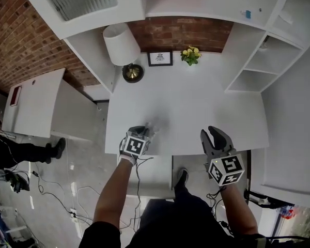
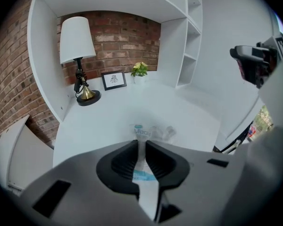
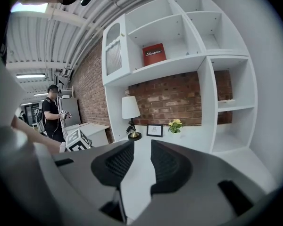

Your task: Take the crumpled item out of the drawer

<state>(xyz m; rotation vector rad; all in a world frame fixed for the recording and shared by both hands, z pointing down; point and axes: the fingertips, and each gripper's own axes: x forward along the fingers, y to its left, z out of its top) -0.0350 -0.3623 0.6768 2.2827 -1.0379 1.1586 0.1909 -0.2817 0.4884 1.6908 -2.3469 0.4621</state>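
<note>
The crumpled item is clear plastic with a blue label. In the left gripper view the crumpled item sticks out ahead of the jaws, low over the white desk. My left gripper is shut on its near end. In the head view the left gripper is over the desk near its front edge. My right gripper hovers at the front edge further right, its jaws apart. The right gripper has nothing between its pads. I cannot make out the drawer.
At the back of the desk stand a white-shaded lamp, a small framed picture and a potted yellow flower. Open white shelves rise on the right. A person stands far off to the left.
</note>
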